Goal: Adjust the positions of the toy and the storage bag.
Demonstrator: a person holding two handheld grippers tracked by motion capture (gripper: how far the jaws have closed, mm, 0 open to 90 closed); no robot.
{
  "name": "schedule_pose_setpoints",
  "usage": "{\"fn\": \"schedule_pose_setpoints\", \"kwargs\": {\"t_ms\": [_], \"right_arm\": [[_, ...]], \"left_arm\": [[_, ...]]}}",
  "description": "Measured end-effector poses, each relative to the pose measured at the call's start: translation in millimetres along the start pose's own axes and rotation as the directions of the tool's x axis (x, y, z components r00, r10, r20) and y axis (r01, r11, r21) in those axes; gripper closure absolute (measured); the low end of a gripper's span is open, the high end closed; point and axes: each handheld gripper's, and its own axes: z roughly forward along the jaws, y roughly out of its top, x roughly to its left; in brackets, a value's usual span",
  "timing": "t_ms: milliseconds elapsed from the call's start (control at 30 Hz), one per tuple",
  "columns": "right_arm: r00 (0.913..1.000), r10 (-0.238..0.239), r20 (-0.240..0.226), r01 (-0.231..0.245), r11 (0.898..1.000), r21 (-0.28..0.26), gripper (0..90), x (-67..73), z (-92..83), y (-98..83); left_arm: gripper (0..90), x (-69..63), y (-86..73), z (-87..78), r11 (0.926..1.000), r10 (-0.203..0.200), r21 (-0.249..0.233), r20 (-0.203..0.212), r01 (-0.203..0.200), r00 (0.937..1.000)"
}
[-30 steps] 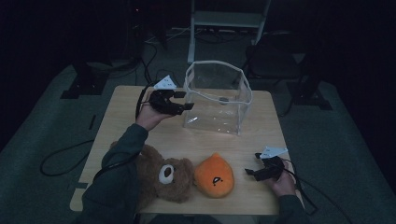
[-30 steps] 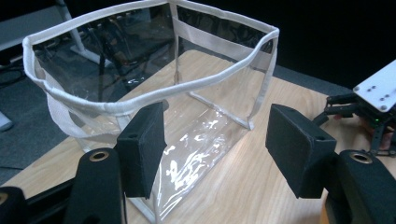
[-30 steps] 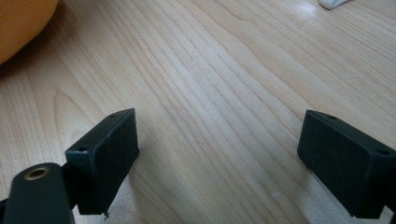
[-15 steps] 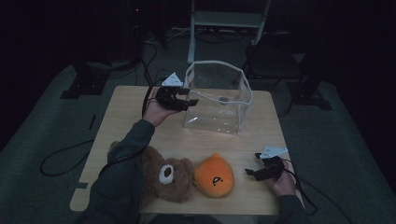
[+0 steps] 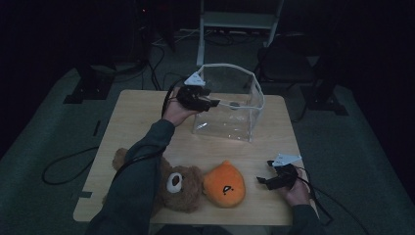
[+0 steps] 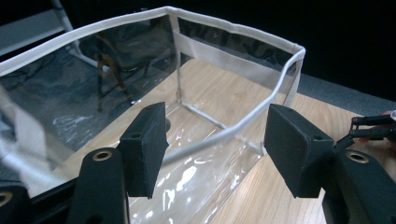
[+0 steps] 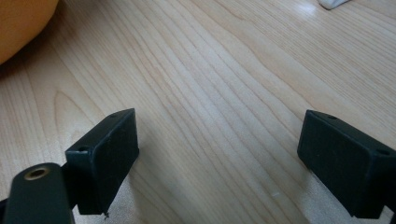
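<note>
A clear plastic bag with white trim (image 5: 230,105) stands open at the back of the wooden table (image 5: 142,127). My left gripper (image 5: 211,104) is at its near left rim. In the left gripper view the white rim (image 6: 224,133) runs between the open jaws of the left gripper (image 6: 217,140), and the pads stand apart from it. A brown teddy bear (image 5: 178,183) and an orange plush (image 5: 224,184) lie at the table's front. To their right my right gripper (image 5: 262,181) rests low over bare wood, and the right gripper (image 7: 219,149) is open with nothing between its pads. The orange plush (image 7: 18,23) shows in the corner of that view.
A white metal stand (image 5: 240,22) and dark stands are on the floor behind the table. Cables (image 5: 63,166) trail on the carpet to the left. Bare wood lies between the bag and the toys.
My left hand has moved away from me and to the right, bringing its jaws over the bag's rim. The right hand and both toys have stayed put.
</note>
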Motion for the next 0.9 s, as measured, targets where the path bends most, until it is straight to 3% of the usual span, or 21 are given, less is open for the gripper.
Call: {"fn": "schedule_pose_setpoints", "kwargs": {"t_ms": [267, 367, 533, 667, 900], "right_arm": [[1.0, 0.0, 0.0, 0.0, 1.0, 0.0, 11.7, 0.0, 0.0, 0.0], [1.0, 0.001, -0.001, -0.001, 1.0, 0.0, 11.7, 0.1, 0.0, 0.0], [1.0, 0.0, -0.001, 0.0, 1.0, 0.0, 11.7, 0.1, 0.0, 0.0], [1.0, 0.0, -0.001, 0.0, 1.0, 0.0, 11.7, 0.1, 0.0, 0.0], [1.0, 0.0, -0.001, 0.0, 1.0, 0.0, 11.7, 0.0, 0.0, 0.0]], "left_arm": [[38.7, -8.3, 6.3, 29.6, 0.9978, 0.014, 0.065, 0.013, -0.015, 0.9998], [38.0, -14.1, 0.5, 43.6, 0.992, 0.055, 0.113, 0.018, -0.056, 0.9983], [39.0, -18.1, -1.7, 50.3, 0.9862, 0.077, 0.147, 0.005, -0.077, 0.997], [45.3, -21.2, -4.3, 54.6, 0.98, 0.1, 0.176, -0.027, -0.094, 0.9946], [70.8, -19.4, -4.0, 48.3, 0.9806, 0.106, 0.168, -0.024, -0.101, 0.9941]]}}
